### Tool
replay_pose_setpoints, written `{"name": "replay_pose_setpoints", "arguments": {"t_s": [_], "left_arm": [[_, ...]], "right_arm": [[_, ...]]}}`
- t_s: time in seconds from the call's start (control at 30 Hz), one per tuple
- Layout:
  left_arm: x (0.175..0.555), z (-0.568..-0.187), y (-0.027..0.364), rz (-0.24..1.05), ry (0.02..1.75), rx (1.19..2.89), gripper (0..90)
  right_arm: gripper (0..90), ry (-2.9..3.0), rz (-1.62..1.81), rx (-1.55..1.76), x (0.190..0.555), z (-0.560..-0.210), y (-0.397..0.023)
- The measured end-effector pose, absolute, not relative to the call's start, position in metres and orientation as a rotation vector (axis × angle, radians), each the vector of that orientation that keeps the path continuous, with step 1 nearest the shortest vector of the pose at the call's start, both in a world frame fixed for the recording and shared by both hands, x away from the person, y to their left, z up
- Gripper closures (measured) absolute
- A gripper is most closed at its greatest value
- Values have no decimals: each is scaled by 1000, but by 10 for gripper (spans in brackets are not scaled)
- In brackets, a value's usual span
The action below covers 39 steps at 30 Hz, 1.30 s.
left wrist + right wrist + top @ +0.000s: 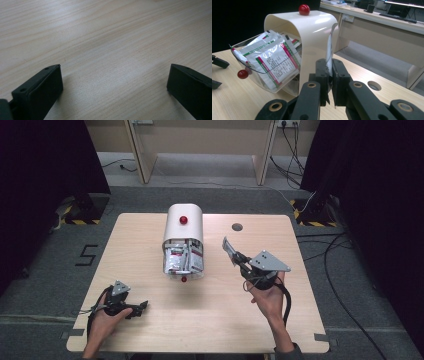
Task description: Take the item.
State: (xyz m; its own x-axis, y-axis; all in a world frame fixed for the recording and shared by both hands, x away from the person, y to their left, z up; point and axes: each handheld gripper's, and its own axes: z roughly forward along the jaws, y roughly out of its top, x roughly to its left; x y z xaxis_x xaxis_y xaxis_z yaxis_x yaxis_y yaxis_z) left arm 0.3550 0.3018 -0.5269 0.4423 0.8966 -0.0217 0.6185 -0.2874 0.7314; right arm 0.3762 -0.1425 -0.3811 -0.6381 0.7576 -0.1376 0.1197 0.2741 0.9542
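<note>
A black numeral "5" (88, 255) is seen marked on the grey floor left of the table — print on the sachets (277, 61) is too small to be read.

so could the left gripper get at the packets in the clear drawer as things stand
Probably yes: the left gripper is open and empty, the drawer of packets is tipped open toward the person, and bare table lies between them.
</note>
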Motion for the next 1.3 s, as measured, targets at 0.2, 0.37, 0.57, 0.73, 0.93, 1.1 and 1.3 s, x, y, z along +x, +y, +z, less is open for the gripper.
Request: {"name": "replay_pose_setpoints", "arguments": {"t_s": [0.2,0.37,0.57,0.73,0.93,1.1,1.3], "left_arm": [[355,-527,302,525,1267,2017,0],[355,-527,302,525,1267,2017,0],[355,-527,302,525,1267,2017,0],[355,-527,302,525,1267,2017,0],[355,-527,302,525,1268,2017,0],[354,-527,302,525,1267,2018,0],[354,-527,302,525,1267,2018,0]], "right_arm": [[851,1949,1380,807,377,-383,-148],[851,1949,1365,818,379,-387,-152],[851,1953,1356,833,381,-391,-154],[851,1960,1342,846,383,-395,-156],[851,1971,1326,853,386,-399,-157],[851,1979,1312,867,389,-404,-157],[850,1983,1298,894,394,-410,-161]]}}
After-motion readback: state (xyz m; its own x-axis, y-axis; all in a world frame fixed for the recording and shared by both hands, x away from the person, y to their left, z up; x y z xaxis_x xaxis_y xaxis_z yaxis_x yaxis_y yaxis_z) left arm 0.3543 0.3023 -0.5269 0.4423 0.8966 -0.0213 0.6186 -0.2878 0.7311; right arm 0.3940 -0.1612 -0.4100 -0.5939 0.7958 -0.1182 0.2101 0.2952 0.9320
